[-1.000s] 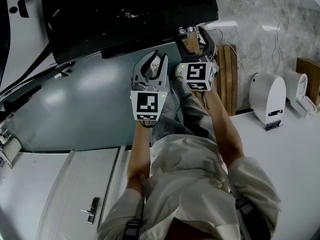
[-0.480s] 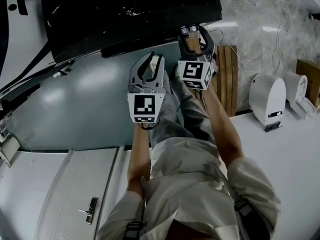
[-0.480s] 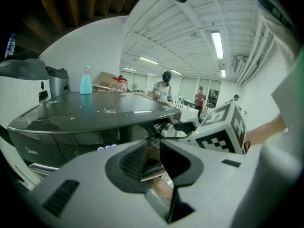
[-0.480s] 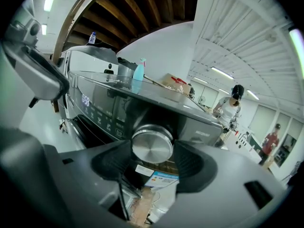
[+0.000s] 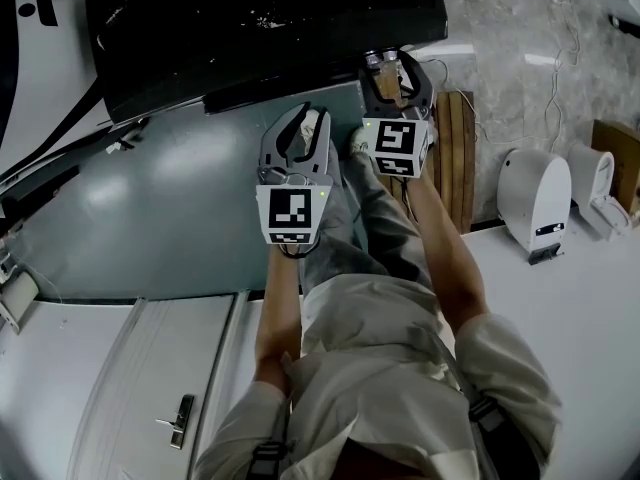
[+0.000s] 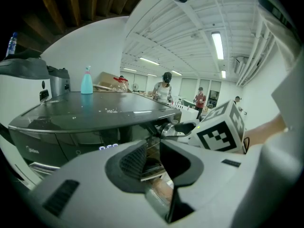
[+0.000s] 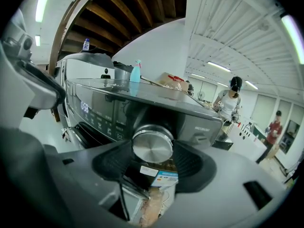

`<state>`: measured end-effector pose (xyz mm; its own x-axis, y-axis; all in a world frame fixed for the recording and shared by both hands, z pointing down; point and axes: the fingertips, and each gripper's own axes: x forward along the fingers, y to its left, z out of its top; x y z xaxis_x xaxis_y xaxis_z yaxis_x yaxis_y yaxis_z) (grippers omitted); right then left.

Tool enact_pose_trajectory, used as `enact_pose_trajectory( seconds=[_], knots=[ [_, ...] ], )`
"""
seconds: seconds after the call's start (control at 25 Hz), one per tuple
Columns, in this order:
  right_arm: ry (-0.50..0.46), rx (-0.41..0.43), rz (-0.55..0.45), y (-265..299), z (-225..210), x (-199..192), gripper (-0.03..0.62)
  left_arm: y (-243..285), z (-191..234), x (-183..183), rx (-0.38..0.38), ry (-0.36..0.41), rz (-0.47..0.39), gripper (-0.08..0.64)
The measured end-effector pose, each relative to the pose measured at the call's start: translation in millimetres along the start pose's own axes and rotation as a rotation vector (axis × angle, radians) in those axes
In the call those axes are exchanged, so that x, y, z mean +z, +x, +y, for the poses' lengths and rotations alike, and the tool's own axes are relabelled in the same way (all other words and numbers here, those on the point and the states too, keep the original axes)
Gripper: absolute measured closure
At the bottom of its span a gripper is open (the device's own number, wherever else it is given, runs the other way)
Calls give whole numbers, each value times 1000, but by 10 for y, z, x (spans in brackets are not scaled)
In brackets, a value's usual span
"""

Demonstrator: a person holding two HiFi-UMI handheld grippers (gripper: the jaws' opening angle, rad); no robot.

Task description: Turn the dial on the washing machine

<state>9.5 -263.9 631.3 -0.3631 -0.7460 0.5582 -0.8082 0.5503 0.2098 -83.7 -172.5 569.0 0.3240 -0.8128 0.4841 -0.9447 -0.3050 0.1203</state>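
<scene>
The washing machine (image 7: 99, 113) is dark, with a lit display (image 7: 84, 107) on its front panel; in the head view its black top (image 5: 260, 18) fills the upper part. Its round silver dial (image 7: 152, 146) sits between the jaws of my right gripper (image 7: 153, 152), whose pads press on both sides of it. From the head view the right gripper (image 5: 388, 70) reaches the machine's front right corner. My left gripper (image 5: 303, 126) hangs beside it to the left, short of the machine. In the left gripper view that gripper (image 6: 153, 153) has a narrow gap between its jaws and holds nothing.
A blue spray bottle (image 7: 137, 72) and a cardboard box stand on the machine's top. A wooden board (image 5: 462, 153) leans right of the machine, with a white appliance (image 5: 535, 198) further right. A white door with a handle (image 5: 180, 418) lies at lower left. People stand far behind.
The right gripper has pushed forward onto the dial and its marker cube has rotated a little. The left gripper has shifted slightly forward and left.
</scene>
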Motion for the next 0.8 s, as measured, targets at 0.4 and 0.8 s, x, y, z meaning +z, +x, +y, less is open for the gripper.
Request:
enact_pose_trajectory(
  seconds=[0.4,0.8],
  knots=[
    [151,67,-13,5,-8,13,322,19,-13,7,-5,-3,-6,465],
    [277,125,-13,11,-32,-12,322,51,-12,19,-5,-7,-7,465]
  ],
)
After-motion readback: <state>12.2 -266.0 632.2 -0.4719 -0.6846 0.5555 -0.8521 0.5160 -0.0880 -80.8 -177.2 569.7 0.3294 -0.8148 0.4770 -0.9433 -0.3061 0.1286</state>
